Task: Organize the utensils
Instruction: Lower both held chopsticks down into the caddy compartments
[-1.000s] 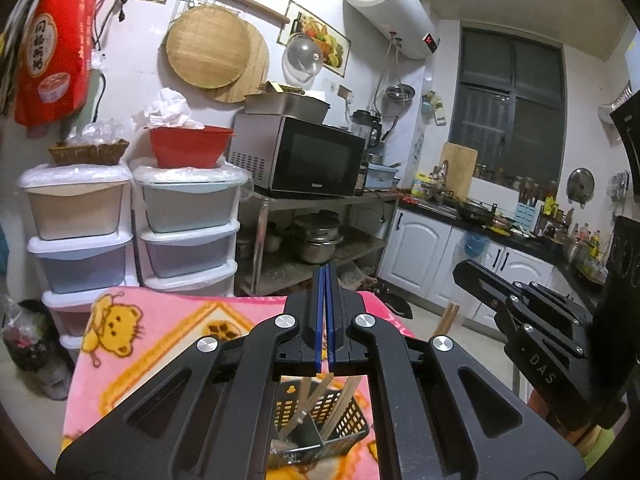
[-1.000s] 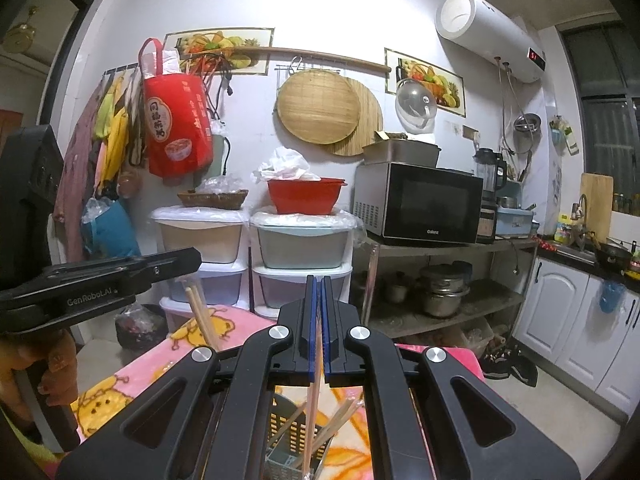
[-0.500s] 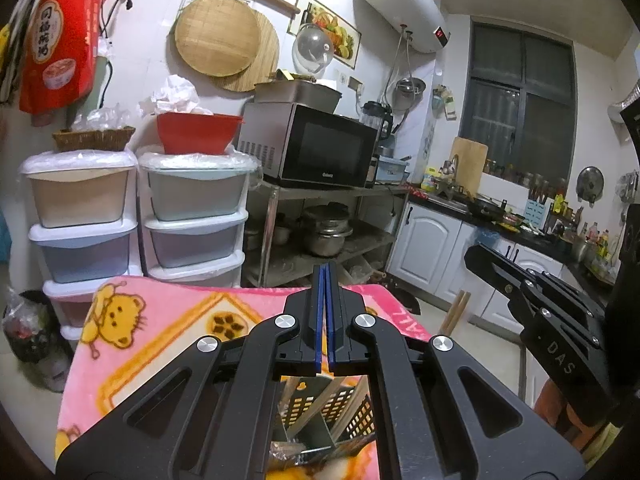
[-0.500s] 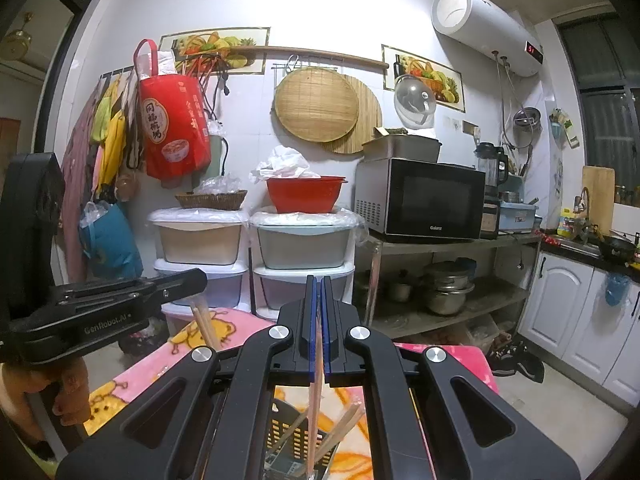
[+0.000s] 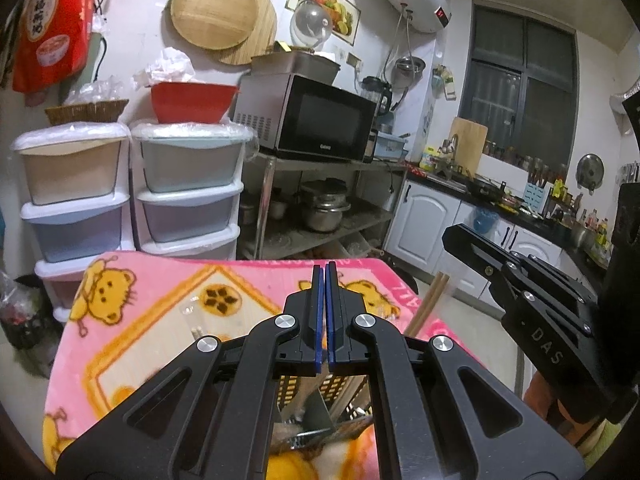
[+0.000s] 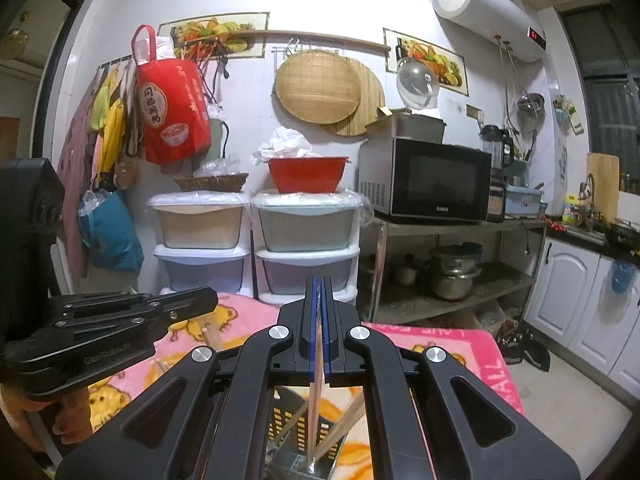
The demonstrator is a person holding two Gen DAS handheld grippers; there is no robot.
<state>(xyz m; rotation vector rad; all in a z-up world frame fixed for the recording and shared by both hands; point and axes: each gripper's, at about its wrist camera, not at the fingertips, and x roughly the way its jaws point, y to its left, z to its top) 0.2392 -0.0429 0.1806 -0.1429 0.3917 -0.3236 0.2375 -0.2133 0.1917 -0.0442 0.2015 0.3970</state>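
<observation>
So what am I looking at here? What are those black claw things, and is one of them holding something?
No robot here: a person holds a hand-held two-finger gripper in each hand, and each carries a wide-angle camera looking along its fingers. One picture is from the left gripper, the other from the right gripper. Below both is a table under a pink blanket with a black slotted basket of chopsticks. The right gripper is shut on one chopstick pointing down into the basket. The left gripper is closed too; whether it pinches anything is hard to tell.
</observation>
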